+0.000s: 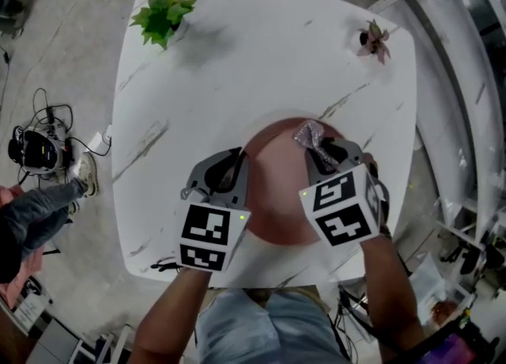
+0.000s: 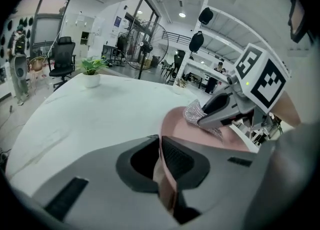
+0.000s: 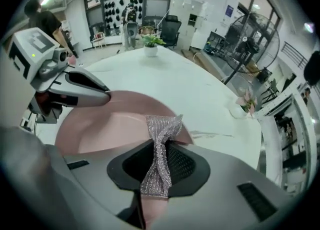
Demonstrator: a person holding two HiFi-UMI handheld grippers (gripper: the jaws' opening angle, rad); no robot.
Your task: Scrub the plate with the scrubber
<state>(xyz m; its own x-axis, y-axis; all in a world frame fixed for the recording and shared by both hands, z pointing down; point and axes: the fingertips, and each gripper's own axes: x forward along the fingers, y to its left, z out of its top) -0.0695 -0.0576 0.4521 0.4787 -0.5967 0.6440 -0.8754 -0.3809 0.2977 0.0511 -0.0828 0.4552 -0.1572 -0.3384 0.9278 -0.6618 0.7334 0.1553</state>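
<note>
Jaws of the left gripper (image 2: 161,161) clamp the rim of the round pink plate (image 1: 277,196), lower centre on the white marble table (image 1: 237,62). The right gripper (image 3: 159,166) jaws pinch the silver mesh scrubber (image 3: 161,139) at the plate's upper right.

Bright overhead indoor light, soft shadows; both gripper views fisheye-warped, edges dark.

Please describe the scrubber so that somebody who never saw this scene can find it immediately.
Find the white marbled table, then the round pink plate at its near edge. Over the plate's far right rim, the right gripper pinches the scrubber: a small silvery, glittering mesh cloth, bunched at the middle like a bow, the only sparkling thing there.
</note>
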